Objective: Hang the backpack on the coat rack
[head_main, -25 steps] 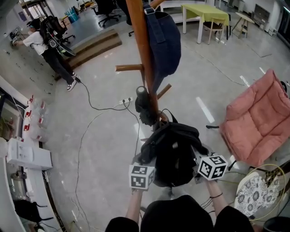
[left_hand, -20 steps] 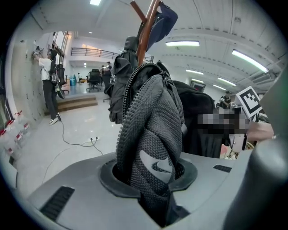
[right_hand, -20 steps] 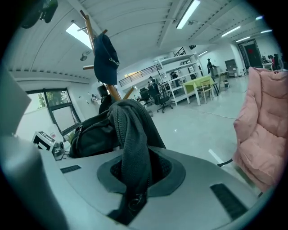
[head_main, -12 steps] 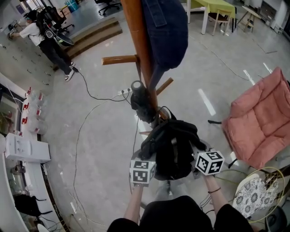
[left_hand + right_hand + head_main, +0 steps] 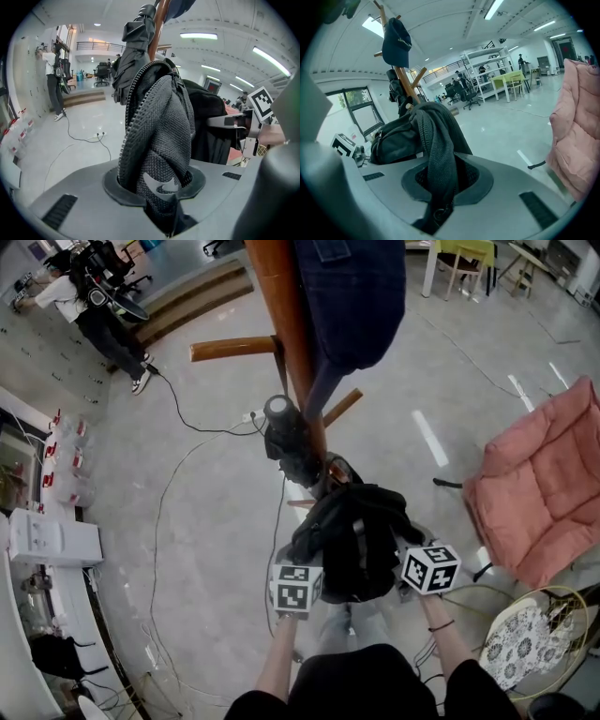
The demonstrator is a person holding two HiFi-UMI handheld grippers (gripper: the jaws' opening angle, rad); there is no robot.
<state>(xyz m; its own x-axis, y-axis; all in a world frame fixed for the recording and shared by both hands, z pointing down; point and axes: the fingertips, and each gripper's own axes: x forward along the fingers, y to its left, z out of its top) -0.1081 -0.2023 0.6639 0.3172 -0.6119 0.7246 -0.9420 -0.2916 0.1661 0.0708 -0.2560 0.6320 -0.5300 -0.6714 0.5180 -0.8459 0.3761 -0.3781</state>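
Holds the backpack (image 5: 352, 540) up just beside the coat rack (image 5: 291, 343) pole, clenched by its mesh side in the left hand-held gripper (image 5: 161, 206) and by a zippered fold in the right hand-held gripper (image 5: 438, 206).

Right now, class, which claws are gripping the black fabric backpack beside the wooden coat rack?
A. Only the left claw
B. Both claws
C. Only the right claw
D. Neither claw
B: the left claw is closed on a fold of the black fabric backpack, and the right claw is closed on another fold of it.
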